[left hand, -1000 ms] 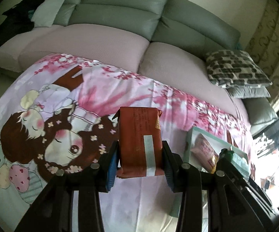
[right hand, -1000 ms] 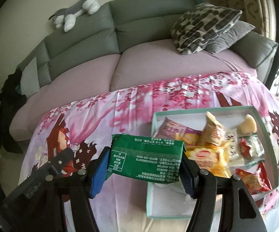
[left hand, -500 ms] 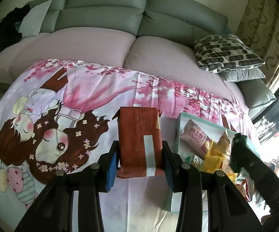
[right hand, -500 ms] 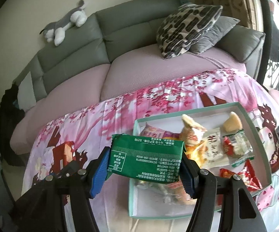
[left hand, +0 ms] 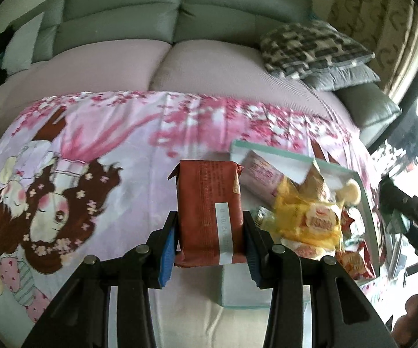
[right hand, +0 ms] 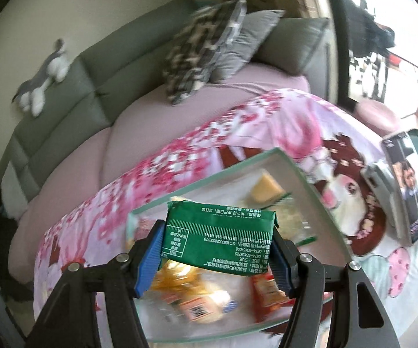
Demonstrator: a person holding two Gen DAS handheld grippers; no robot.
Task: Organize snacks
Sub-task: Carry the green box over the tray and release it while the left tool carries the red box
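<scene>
Left claw (left hand: 209, 242): blue pads clamped on the two long sides of a red-brown snack packet (left hand: 209, 211), held upright with its white date strip facing the camera. Packet hangs above the cartoon-print cloth (left hand: 98, 156), just left of the box, not inside it

Right claw (right hand: 216, 256): jaws wider, gripping a green snack packet (right hand: 219, 239) by its short ends, packet lying crosswise and slightly tilted, printed text upside down to the camera. It hangs over the open box, above the contents

Box (right hand: 314, 194): shallow, pale teal rim, white inside, sitting on the printed cloth that covers the table. One compartment only, as far as can be seen

Contents, left wrist view: a pale pink packet (left hand: 262, 178) leaning at the far left corner; a heap of yellow packets (left hand: 304, 217) in the middle; a round beige piece (left hand: 351, 192) toward the far right wall; red wrappers (left hand: 354, 261) at the near right corner

Contents, right wrist view (blurred): a yellow wedge-shaped item (right hand: 267, 188) near the far wall, a red packet (right hand: 264, 293) under the right pad, an orange packet with a square code (right hand: 197, 310) near the front. Other pieces too smeared to tell apart

Outside the box, right of it on the cloth: a grey device (right hand: 383, 194) and a dark printed card or booklet (right hand: 409, 185) side by side

Behind: grey sofa (left hand: 179, 11) with pink seat cover, patterned cushion (left hand: 313, 47), plush toy (right hand: 43, 78) on the backrest
</scene>
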